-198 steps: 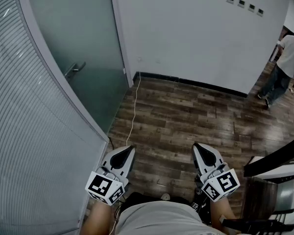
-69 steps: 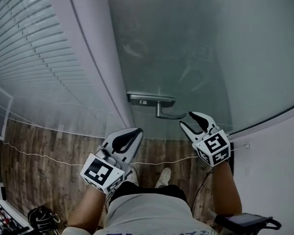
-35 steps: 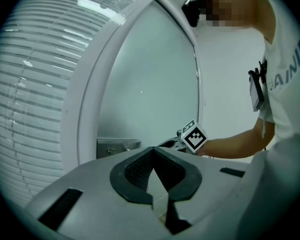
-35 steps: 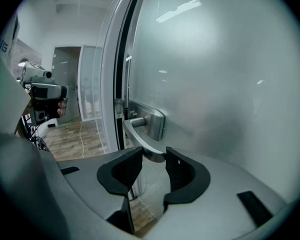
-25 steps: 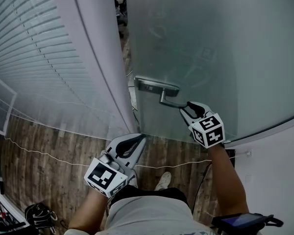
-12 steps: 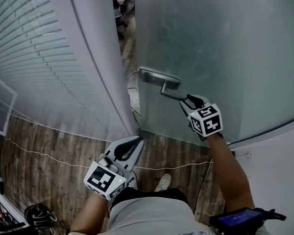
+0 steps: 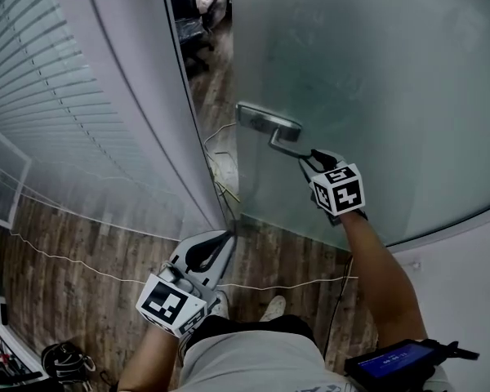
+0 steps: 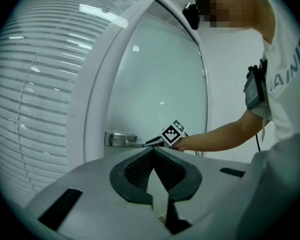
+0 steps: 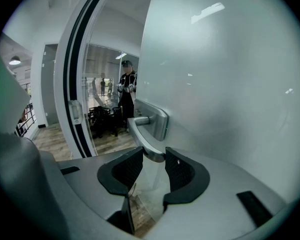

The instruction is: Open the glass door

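The frosted glass door stands ajar, hinged away from the white frame. Its metal lever handle points toward my right gripper, which is shut on the lever's free end. In the right gripper view the lever lies between the two dark pads of the right gripper, touching both. My left gripper hangs low near the door frame's foot, shut and holding nothing. In the left gripper view the left gripper has its tips together, and beyond them show the handle plate and the right gripper's marker cube.
A striped frosted partition runs along the left. Through the gap I see wood floor, a white cable and office chairs. A person stands far inside the room. A dark bag lies at the lower left.
The door has swung further open and the gap at the frame has widened. My right gripper moved away from me with the handle. The left gripper stayed where it was.
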Demonstrator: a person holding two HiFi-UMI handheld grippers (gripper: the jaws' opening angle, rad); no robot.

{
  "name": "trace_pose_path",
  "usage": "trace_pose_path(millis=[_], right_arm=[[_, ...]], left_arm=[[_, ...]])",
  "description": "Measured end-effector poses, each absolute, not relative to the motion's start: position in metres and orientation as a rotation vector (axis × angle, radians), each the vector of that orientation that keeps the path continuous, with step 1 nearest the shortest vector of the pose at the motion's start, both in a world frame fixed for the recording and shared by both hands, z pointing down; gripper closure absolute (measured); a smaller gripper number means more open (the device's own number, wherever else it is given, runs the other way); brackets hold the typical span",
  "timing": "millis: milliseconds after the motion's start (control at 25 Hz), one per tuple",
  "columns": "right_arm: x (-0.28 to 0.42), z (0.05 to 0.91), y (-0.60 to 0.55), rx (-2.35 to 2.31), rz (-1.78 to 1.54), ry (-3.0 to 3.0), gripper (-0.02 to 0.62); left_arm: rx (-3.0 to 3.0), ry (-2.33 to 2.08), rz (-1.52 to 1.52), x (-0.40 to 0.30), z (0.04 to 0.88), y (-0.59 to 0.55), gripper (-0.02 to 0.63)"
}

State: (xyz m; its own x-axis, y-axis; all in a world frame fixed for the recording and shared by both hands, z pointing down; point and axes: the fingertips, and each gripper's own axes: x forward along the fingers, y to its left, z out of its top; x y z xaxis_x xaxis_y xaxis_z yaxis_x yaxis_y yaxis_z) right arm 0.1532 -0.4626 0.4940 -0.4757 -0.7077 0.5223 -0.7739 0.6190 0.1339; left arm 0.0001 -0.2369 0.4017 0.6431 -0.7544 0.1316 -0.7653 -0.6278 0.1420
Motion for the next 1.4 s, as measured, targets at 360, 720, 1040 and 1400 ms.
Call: trace_pose_path(millis=[360, 720, 1040, 1400], right_arm=[[0.16, 0.493, -0.477, 1.216, 0.113, -2.3, 0.456], [0.176, 0.481, -0.483, 1.287, 0.167, -2.352, 0.454], [0.18, 0.44, -0.435, 1.36, 0.052, -2.47, 0.531], [0.197, 0.377, -0.325, 1.646, -0.001, -2.485, 0.592]], left_arm=[[2.675, -1.278, 0.087, 0.004, 0.405, -0.228, 0.606], [2.667, -1.285, 0.095, 0.004, 0.407, -0.227, 0.606], [2.694, -1.24, 0.074, 0.008, 0.404, -0.241, 0.606], [2.798, -1.085, 0.052, -0.001, 0.386, -0.225, 0.606]])
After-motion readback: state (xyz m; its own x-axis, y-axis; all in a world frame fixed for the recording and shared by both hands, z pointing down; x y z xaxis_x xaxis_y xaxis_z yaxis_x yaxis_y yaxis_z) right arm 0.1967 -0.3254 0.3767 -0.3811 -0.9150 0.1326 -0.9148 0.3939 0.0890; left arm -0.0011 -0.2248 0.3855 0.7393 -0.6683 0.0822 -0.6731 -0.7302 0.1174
